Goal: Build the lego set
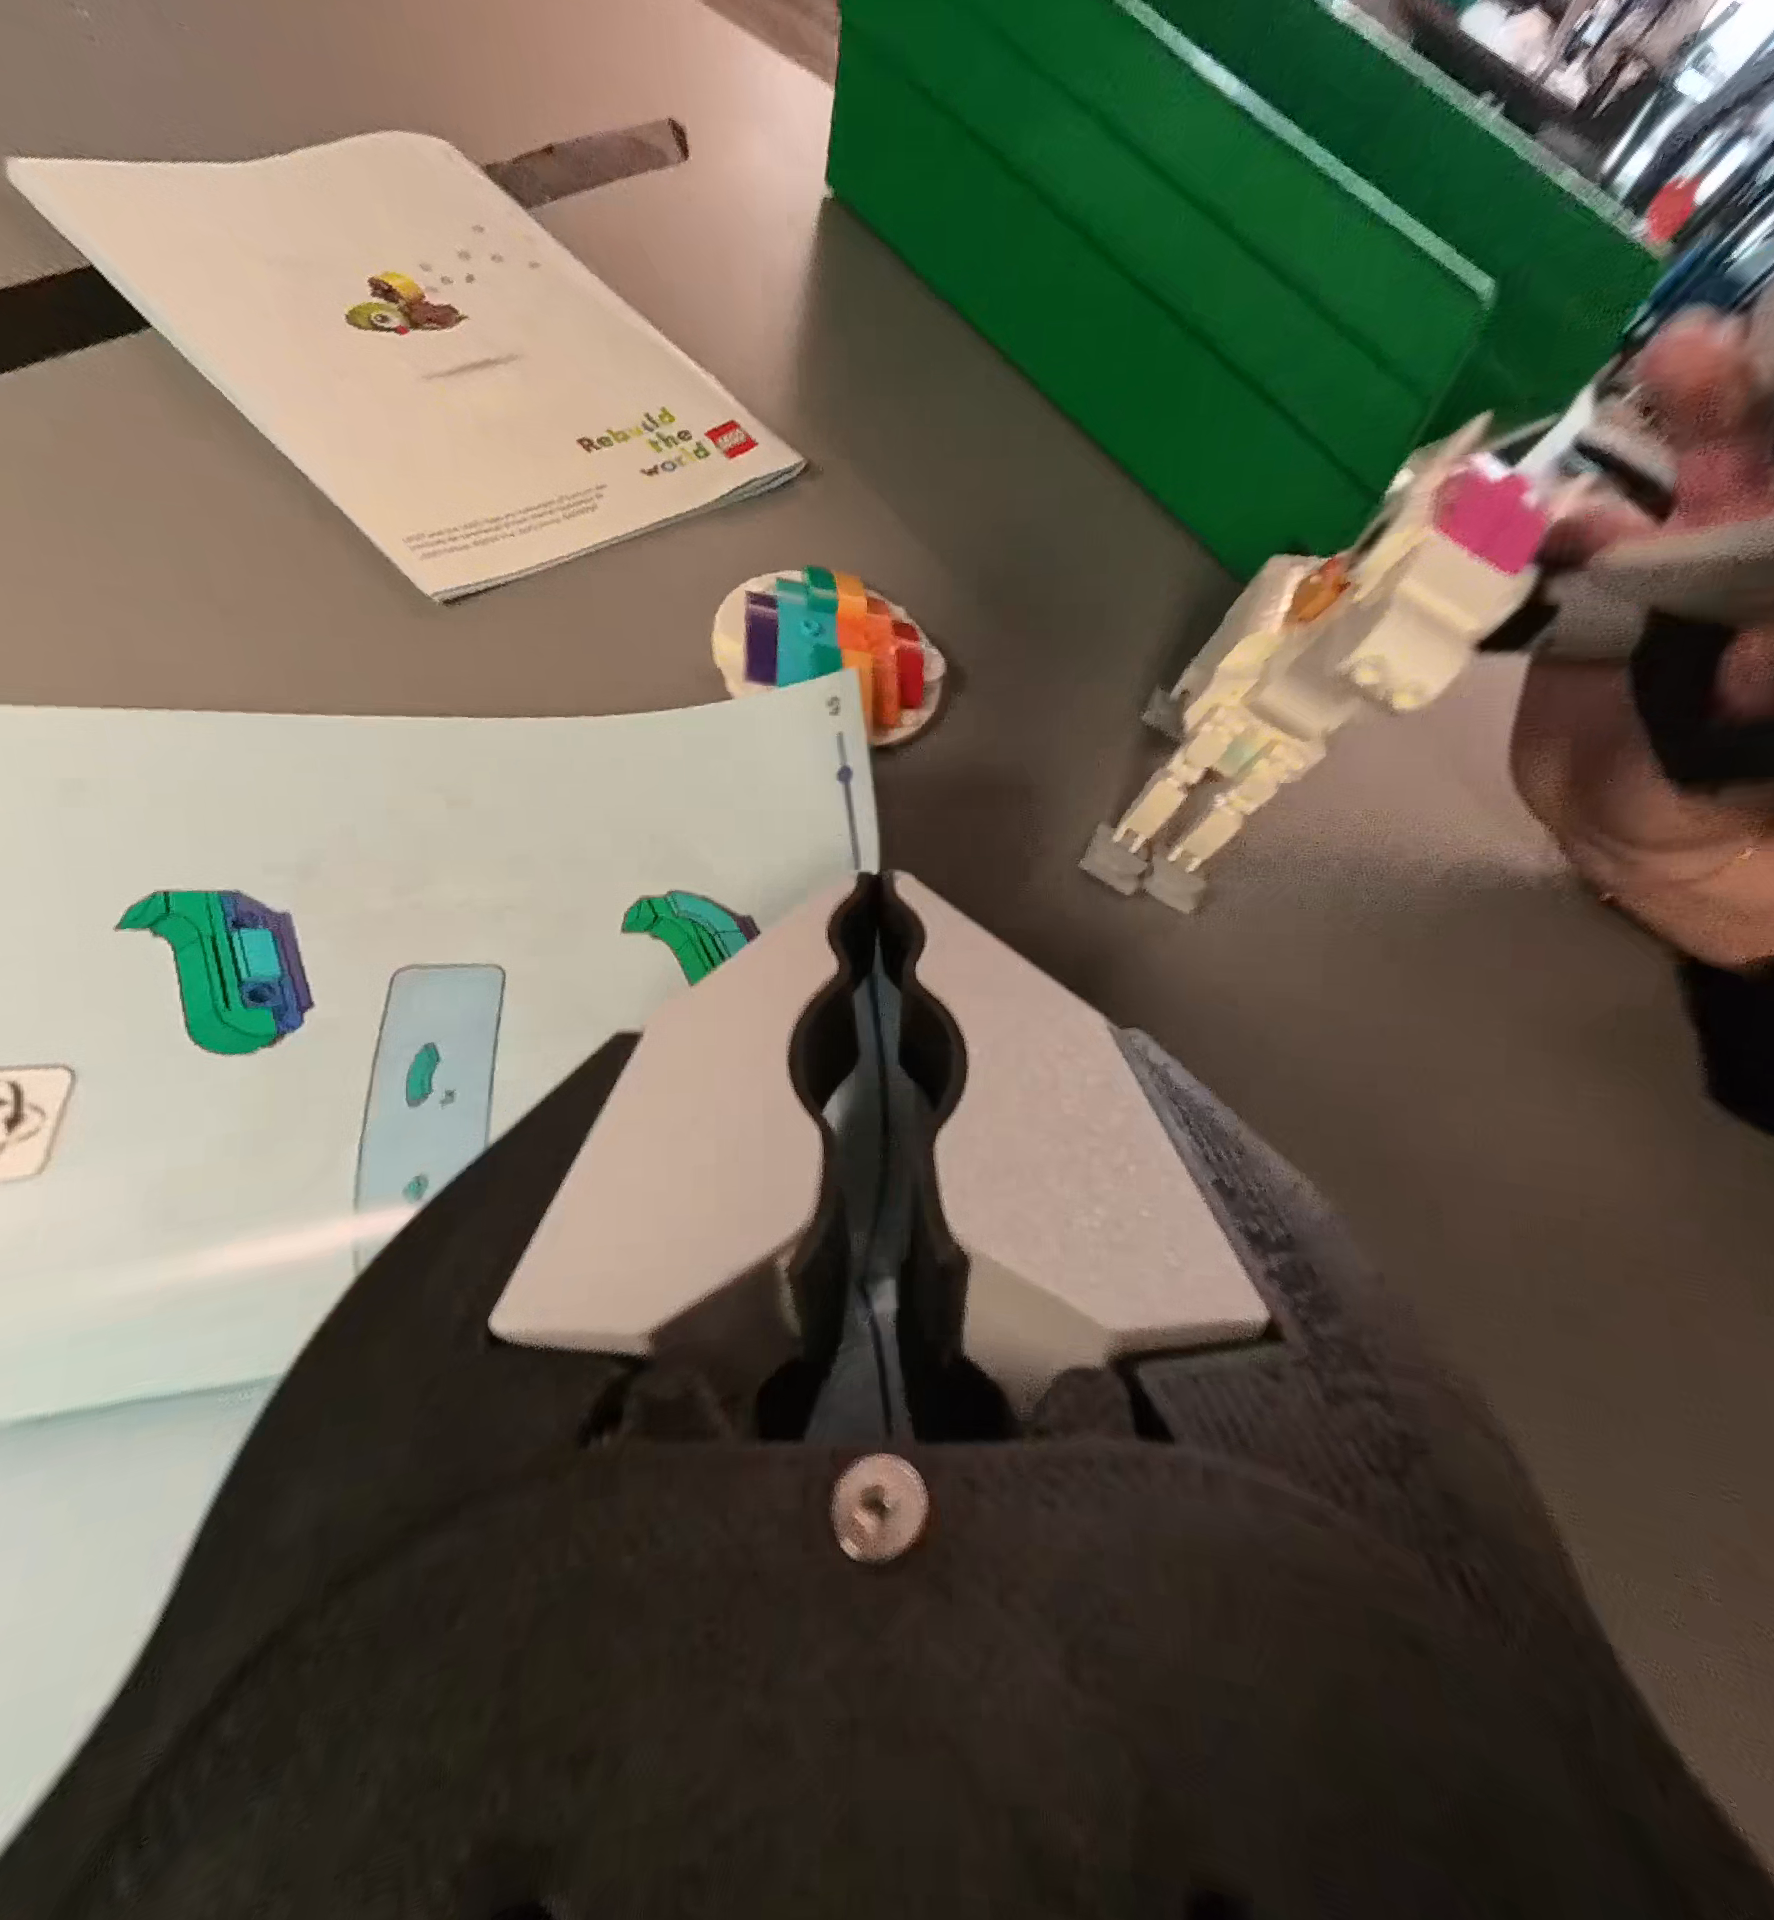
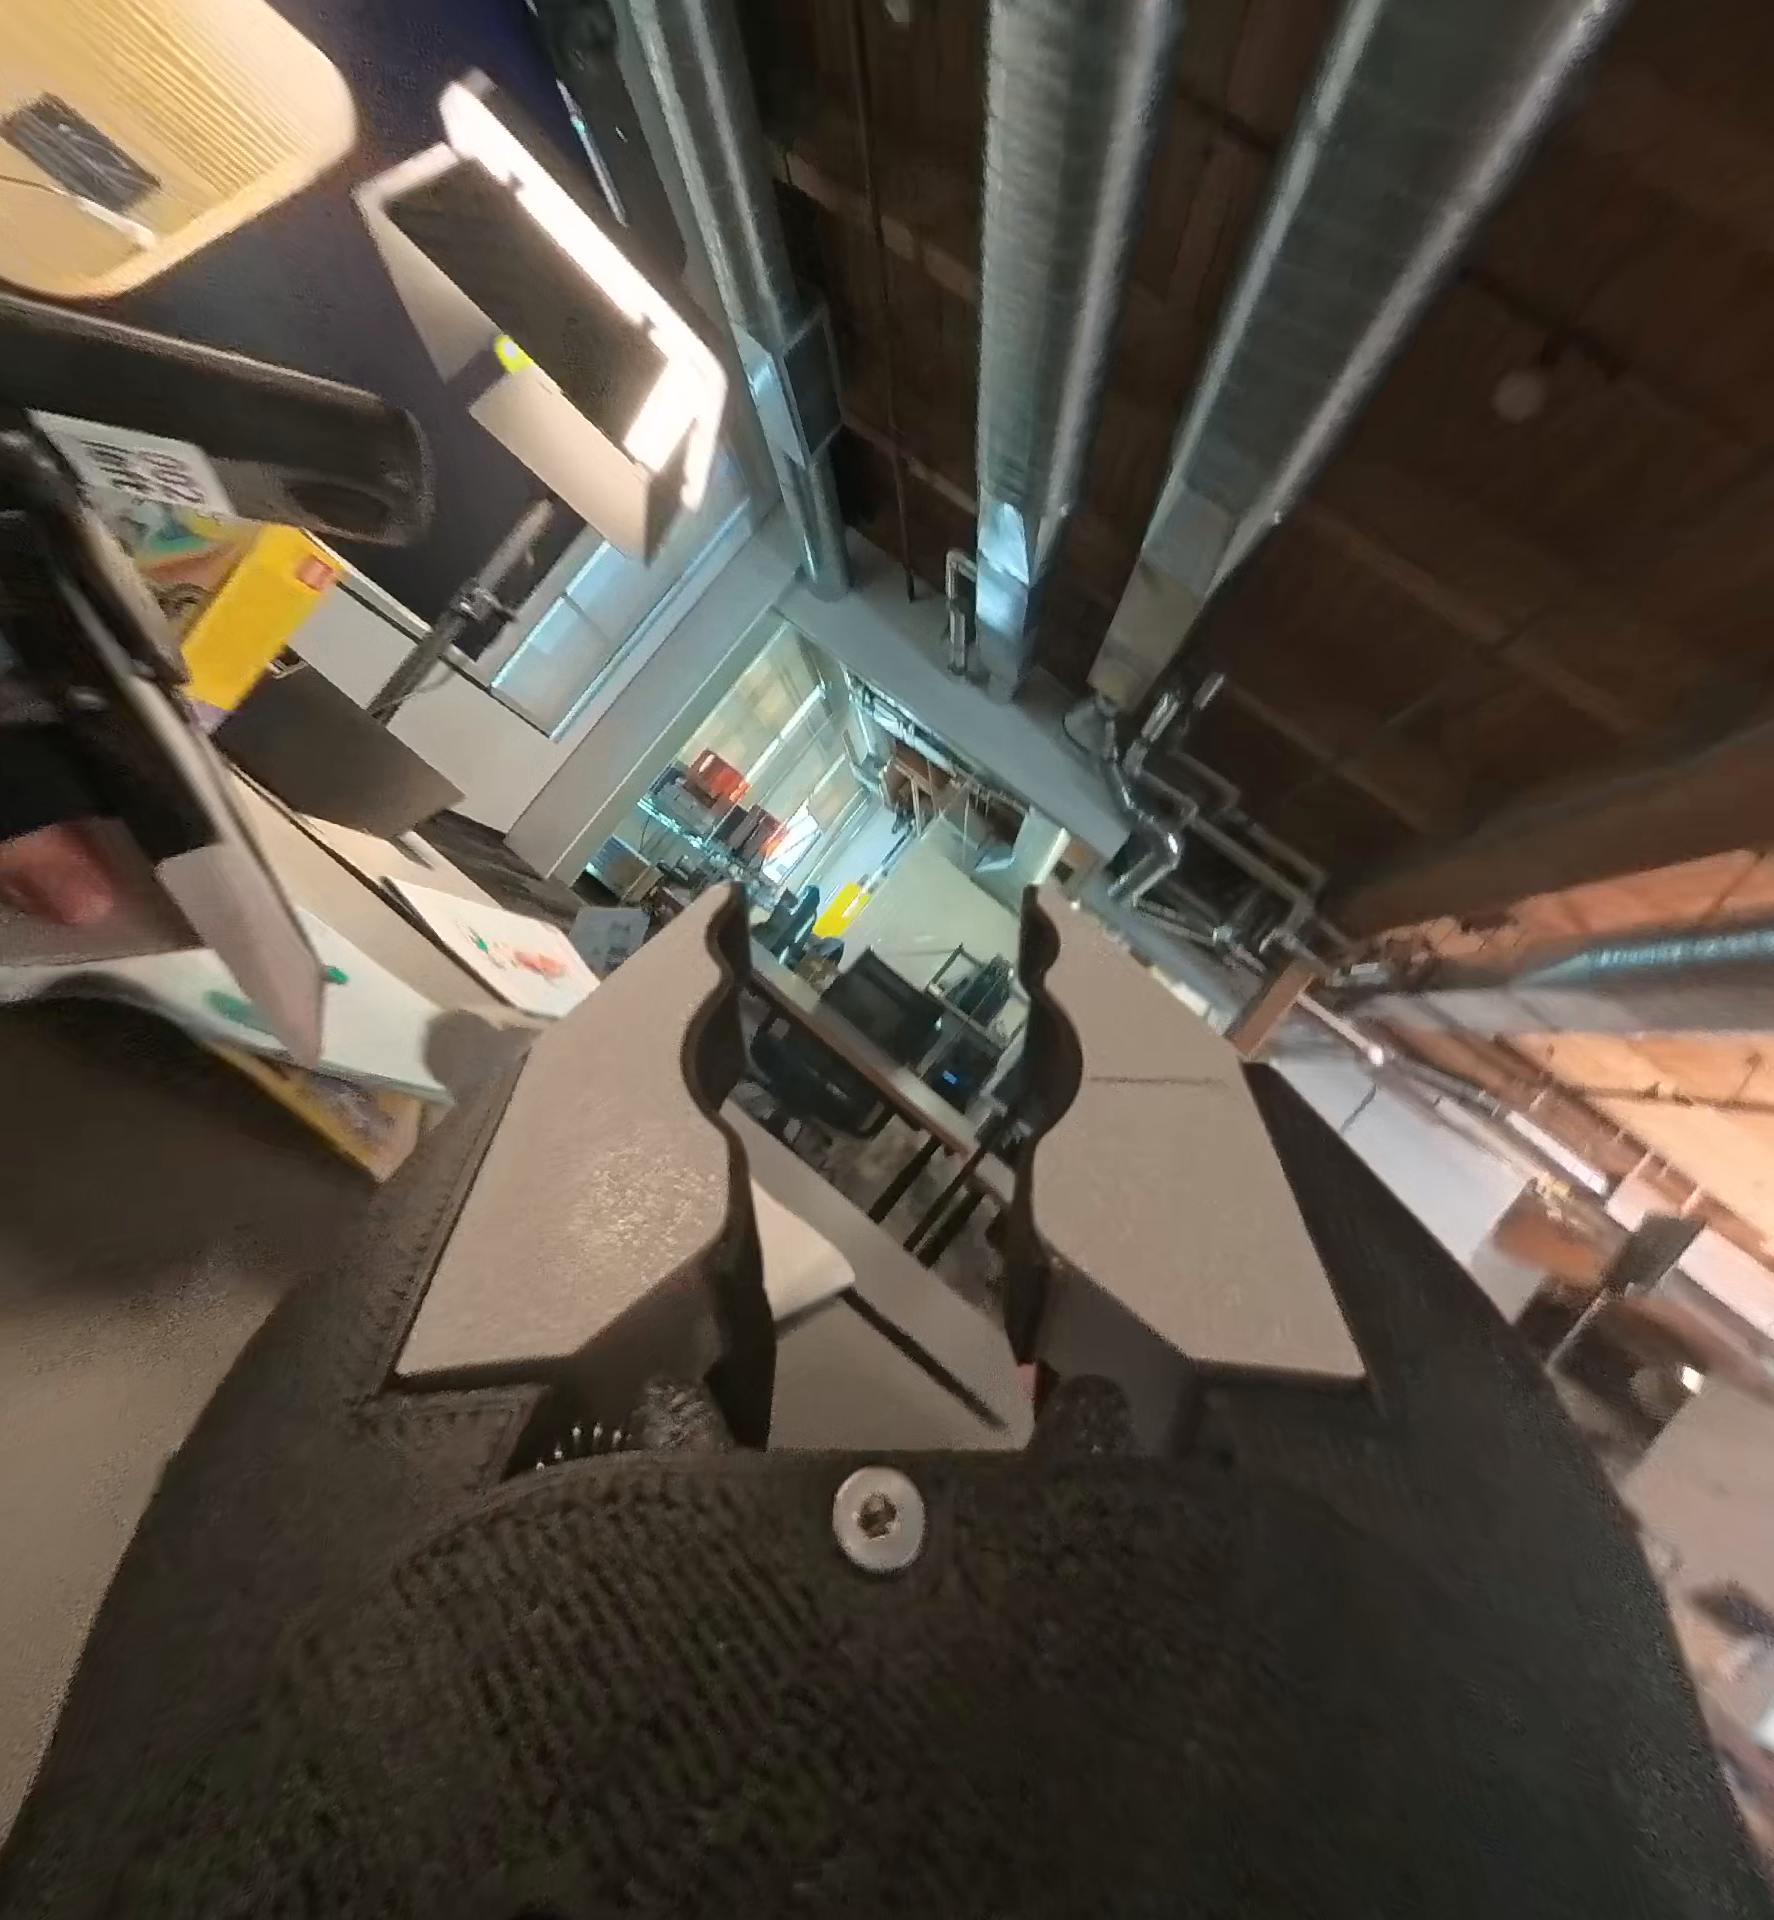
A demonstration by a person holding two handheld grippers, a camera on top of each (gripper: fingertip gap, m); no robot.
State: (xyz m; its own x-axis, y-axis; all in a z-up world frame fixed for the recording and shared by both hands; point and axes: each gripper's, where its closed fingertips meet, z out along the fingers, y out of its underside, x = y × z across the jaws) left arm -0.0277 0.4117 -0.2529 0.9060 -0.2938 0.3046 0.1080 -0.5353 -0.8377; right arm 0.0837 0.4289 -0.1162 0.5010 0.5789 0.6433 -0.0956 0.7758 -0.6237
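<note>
My left gripper (image 1: pixel 875 894) is shut on the edge of a page of the open instruction booklet (image 1: pixel 343 1039) and lifts that page off the table. A white brick unicorn (image 1: pixel 1267 707) with a pink piece (image 1: pixel 1491 520) at its head stands tilted on grey feet at the right. My right gripper (image 1: pixel 1548 582), blurred, is at the unicorn's head; I cannot tell whether it touches it. In the right wrist view the right gripper (image 2: pixel 878 914) is open, points up toward the room and ceiling, and has nothing between its fingers. The left gripper (image 2: pixel 306 1023) shows there on the page.
A rainbow brick piece on a round white plate (image 1: pixel 831 649) sits past the page. A closed booklet (image 1: pixel 395 343) lies at the back left. A green box (image 1: pixel 1174 260) stands at the back right. A hand (image 1: pixel 1672 821) holds the right gripper. The table (image 1: pixel 1278 1143) is grey. It is some 9 cm from my right tips to the white brick unicorn (image 1: pixel 1267 707).
</note>
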